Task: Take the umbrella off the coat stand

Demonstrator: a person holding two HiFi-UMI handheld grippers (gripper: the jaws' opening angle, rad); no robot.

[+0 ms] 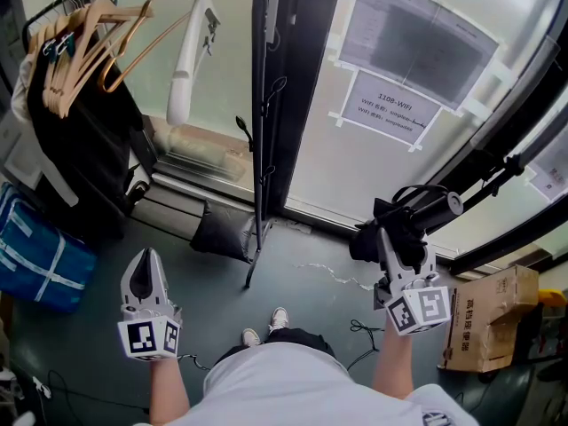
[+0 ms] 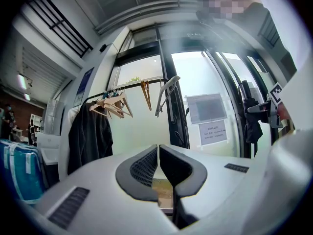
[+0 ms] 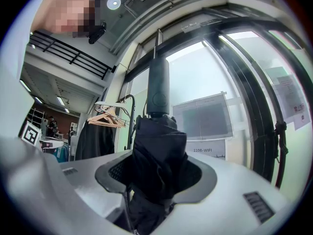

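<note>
Black umbrella (image 3: 155, 151) between jaws of right gripper (image 3: 159, 177), clearest in right gripper view.

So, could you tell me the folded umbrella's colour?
The folded fabric umbrella is black, seen best in the right gripper view.

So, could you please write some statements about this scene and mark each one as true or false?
1. The right gripper is closed on a folded black umbrella. True.
2. The left gripper holds a wooden hanger. False: its jaws are together with nothing between them.
3. The umbrella hangs on the coat stand. False: it is in the right gripper, apart from the stand.
4. A black coat hangs on the rail with the wooden hangers. True.
5. A cardboard box stands at the person's left. False: it is at the right.
</note>
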